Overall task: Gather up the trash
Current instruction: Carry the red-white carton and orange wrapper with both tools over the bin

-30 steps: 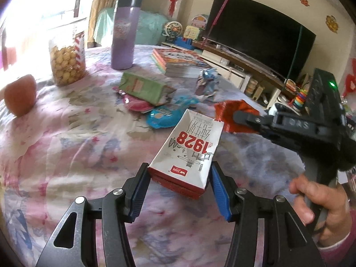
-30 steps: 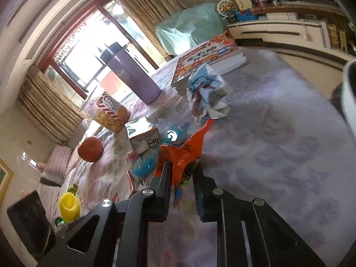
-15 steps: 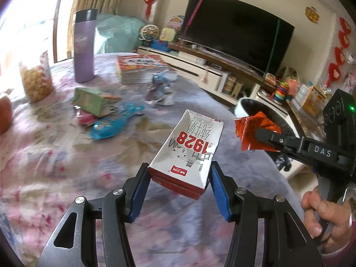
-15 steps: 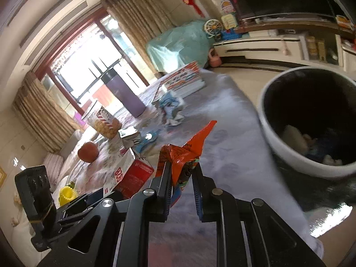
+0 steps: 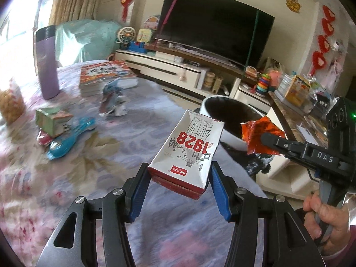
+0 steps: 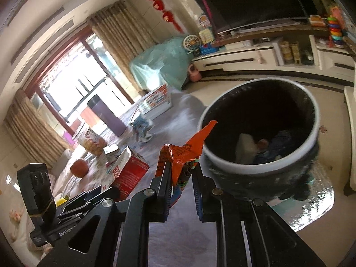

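Floral cloth covers the table (image 5: 73, 173), whose far edge drops away just short of a white-rimmed trash bin (image 6: 264, 169) standing on the floor beside it. Bare cloth lies open between the grippers and that edge. Litter remains grouped well back on the table: a green carton (image 5: 52, 120), a blue wrapper (image 5: 66, 141), a crumpled wrapper (image 5: 112, 101), with a purple flask (image 5: 46, 62) and a stack of books (image 5: 106, 77) behind.

Left gripper (image 5: 179, 185) points down at a slant, about half open, its blue pads clamped on a red-and-white milk carton (image 5: 189, 153) held clear of the cloth. Right gripper (image 6: 182, 182), gripped by a hand (image 5: 322, 220), is nearly closed on an orange snack wrapper (image 6: 184, 153), held near the bin's rim.
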`<move>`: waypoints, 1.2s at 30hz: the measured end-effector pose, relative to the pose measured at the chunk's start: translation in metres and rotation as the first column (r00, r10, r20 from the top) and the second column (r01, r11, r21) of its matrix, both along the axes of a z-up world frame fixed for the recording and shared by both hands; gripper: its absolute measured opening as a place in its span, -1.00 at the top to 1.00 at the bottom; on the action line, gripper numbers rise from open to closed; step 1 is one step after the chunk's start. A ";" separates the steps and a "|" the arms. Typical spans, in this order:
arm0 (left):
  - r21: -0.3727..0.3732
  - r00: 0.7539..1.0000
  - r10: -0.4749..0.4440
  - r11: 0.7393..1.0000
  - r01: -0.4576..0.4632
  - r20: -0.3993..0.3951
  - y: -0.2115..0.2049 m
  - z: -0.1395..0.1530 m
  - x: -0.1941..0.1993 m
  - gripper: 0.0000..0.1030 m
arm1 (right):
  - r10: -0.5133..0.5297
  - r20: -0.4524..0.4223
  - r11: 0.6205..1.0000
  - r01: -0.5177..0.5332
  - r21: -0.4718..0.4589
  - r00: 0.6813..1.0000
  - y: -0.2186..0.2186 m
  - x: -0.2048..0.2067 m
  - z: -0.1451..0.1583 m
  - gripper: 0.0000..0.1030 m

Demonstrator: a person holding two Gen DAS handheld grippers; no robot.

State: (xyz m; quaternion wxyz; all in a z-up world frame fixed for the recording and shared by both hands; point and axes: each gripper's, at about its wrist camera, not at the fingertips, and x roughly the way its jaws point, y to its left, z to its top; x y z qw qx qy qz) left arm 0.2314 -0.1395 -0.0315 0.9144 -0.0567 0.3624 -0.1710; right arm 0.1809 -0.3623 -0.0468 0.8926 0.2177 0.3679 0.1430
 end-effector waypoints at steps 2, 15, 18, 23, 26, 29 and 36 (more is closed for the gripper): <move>0.000 1.000 -0.010 1.000 0.010 0.003 -0.007 0.001 0.005 -0.01 | -0.014 0.003 1.000 0.014 -0.001 1.000 -0.008 -0.002 0.001 0.66; 0.027 0.998 -0.070 0.997 0.070 0.009 -0.043 0.002 0.027 -0.01 | -0.086 0.011 0.996 0.086 0.000 0.996 -0.044 -0.004 0.003 0.66; 0.034 0.997 -0.077 0.996 0.077 0.003 -0.051 0.000 0.031 -0.01 | -0.098 0.013 0.995 0.098 0.000 0.995 -0.051 -0.004 0.003 0.66; 0.049 0.996 -0.091 0.995 0.091 -0.005 -0.065 0.000 0.041 -0.01 | -0.111 0.011 0.994 0.111 -0.001 0.994 -0.061 -0.002 0.002 0.66; 0.057 0.995 -0.102 0.993 0.102 -0.002 -0.072 0.001 0.046 -0.01 | -0.118 0.009 0.993 0.118 -0.002 0.993 -0.065 0.001 0.001 0.66; 0.064 0.994 -0.108 0.992 0.107 0.003 -0.078 0.002 0.050 -0.01 | -0.123 0.007 0.992 0.123 -0.003 0.992 -0.069 0.003 0.001 0.66; 0.076 0.992 -0.125 0.989 0.124 0.001 -0.089 0.003 0.064 -0.01 | -0.128 -0.001 0.992 0.128 -0.006 0.992 -0.073 0.007 -0.002 0.66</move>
